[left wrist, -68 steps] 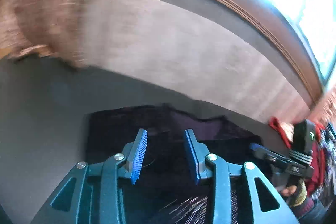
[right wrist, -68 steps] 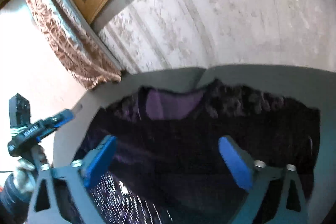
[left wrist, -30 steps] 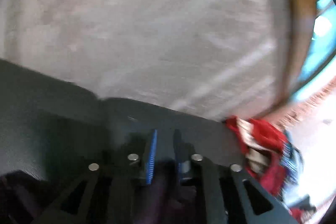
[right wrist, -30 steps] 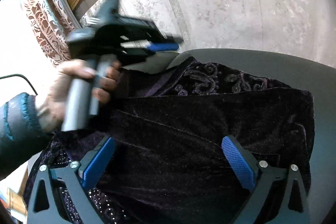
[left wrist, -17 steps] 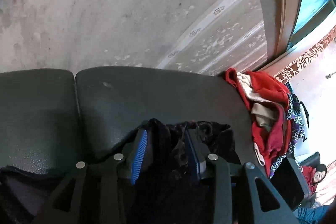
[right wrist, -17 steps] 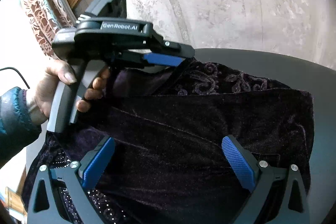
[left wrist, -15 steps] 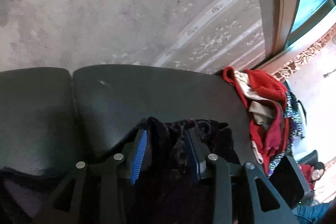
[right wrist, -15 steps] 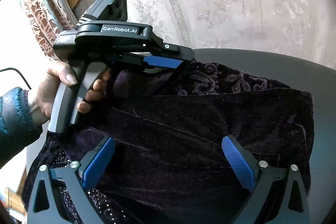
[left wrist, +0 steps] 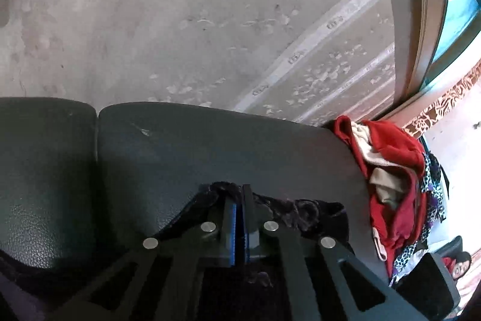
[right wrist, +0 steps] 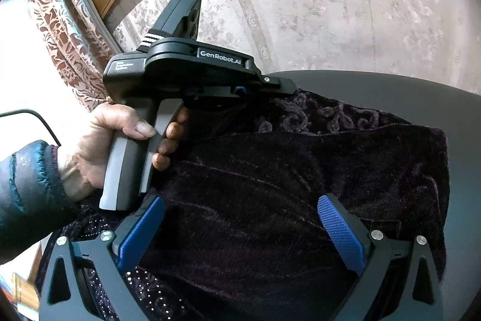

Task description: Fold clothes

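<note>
"GenRobot.AI" on left gripper (right wrist: 240, 89) body

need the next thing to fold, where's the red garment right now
In the left wrist view the red garment lies heaped at the right end of the dark cushion, below the window frame, with leopard-print cloth on its right.

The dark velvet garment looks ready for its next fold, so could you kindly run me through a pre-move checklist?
1. Left tongs pinching the dark velvet garment at its far edge, jaws having just closed: ok.
2. Right tongs open above the cloth, gripping nothing: ok.
3. Dark seat bare beyond the garment: ok.
4. Red clothes pile apart from the garment: ok.
5. How many layers are pinched: cannot tell.
</note>
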A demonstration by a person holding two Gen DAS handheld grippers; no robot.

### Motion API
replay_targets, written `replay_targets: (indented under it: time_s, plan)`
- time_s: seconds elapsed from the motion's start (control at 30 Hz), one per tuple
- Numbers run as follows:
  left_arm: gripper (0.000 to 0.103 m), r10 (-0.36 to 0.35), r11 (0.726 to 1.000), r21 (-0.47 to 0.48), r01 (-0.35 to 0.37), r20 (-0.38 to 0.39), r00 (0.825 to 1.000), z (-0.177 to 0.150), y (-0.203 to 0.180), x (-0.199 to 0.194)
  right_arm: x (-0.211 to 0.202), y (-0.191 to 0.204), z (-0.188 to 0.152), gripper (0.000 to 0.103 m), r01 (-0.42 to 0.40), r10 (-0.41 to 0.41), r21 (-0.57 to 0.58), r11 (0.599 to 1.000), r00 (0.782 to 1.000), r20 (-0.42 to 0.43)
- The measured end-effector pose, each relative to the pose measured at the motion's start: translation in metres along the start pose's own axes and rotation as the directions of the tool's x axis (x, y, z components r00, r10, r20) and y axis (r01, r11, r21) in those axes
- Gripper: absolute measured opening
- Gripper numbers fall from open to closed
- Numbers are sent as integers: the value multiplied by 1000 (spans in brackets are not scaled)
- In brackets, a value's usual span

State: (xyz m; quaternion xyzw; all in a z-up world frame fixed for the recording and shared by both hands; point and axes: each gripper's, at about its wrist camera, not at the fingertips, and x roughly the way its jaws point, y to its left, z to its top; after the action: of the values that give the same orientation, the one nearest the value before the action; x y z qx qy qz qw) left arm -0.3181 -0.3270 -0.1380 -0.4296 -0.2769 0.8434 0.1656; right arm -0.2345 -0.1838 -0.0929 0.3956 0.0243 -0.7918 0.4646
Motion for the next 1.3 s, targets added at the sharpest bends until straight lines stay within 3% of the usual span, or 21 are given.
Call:
replay_targets:
  time_s: [0.03,0.13,0.23,0.37,0.5,0.6,0.67,0.73,0.77,0.87,1.0,1.1,1.2,1.3]
  plan:
    - [17,-2,1000,6,2,7,1000,-1,-3,-7,0,0,0,103,-1,1,1,1000,1000,0]
    - [26,12,1000,22,-14,73,997,-8,-5,-36,-1,0,0,103,-4,4,4,1000,1000,-1]
    - [27,96,995,-30,-92,170,981,-30,15,-83,-1,0,1,103,-6,6,8,1000,1000,-5]
    - [27,294,955,-121,-271,269,917,-76,52,-146,-3,-2,5,103,-18,19,22,1000,1000,-22]
    - [28,378,919,-243,-310,320,869,-118,92,-196,-5,0,28,103,-112,115,54,992,991,-65]
    - [29,354,922,-282,-266,332,874,-133,110,-203,4,12,63,103,-309,316,118,944,947,-51]
    - [29,334,923,-305,-233,339,880,-142,121,-206,29,23,80,103,-419,434,180,890,899,-56]
    - [28,317,923,-325,-205,346,883,-149,131,-208,62,36,93,103,-511,547,259,820,833,-85]
    - [28,315,924,-327,-200,350,882,-150,132,-208,79,43,99,103,-530,576,289,797,811,-102]
    - [28,317,924,-325,-201,358,879,-153,126,-206,130,62,110,103,-483,550,313,817,816,-176]
    - [26,333,919,-330,-215,362,870,-154,125,-206,180,78,111,103,-477,580,372,797,776,-247]
    - [21,346,914,-340,-222,366,864,-155,125,-206,193,92,124,103,-512,601,360,780,772,-205]
    - [20,351,911,-347,-224,365,863,-156,126,-206,206,86,133,103,-494,583,407,768,803,-125]
    - [20,353,910,-348,-226,364,862,-156,127,-205,214,92,139,102,-469,546,363,805,825,-144]
